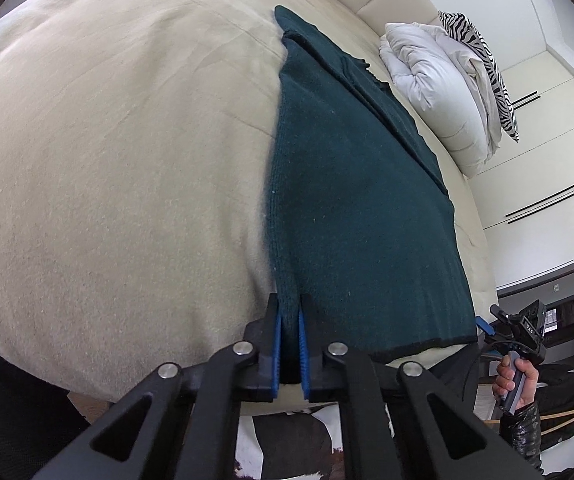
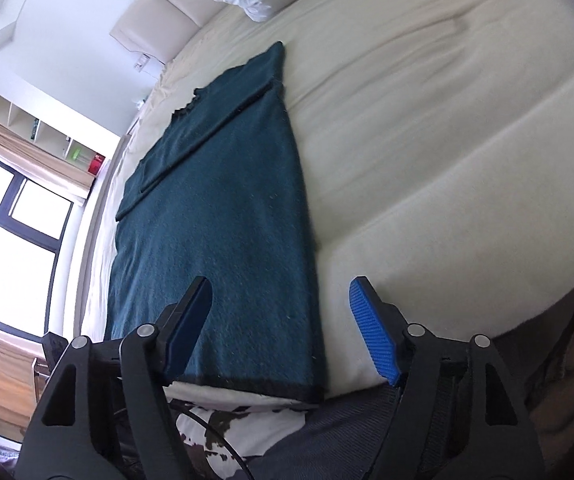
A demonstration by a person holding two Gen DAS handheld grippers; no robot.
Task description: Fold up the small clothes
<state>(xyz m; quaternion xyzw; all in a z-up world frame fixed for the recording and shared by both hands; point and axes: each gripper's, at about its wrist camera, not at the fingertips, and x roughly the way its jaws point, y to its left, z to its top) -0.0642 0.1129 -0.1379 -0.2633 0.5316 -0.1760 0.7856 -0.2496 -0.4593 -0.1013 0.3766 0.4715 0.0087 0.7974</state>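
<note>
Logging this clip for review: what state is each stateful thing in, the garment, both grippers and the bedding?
Dark green knit garment: flat on the bed, partly folded, one near corner pinched.
Left gripper: shut on the garment's near corner.
Right gripper: open, jaws astride the garment's other near corner, pads not pressing.
White duvet: bundled by the headboard.
Zebra-print pillow: leaning on the duvet.

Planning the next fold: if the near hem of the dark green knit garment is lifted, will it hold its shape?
Probably not. The dark green knit garment bunches where the left tongs pinch it, so it should drape. Its fuzzy knit likely clings to the bed cover.
</note>
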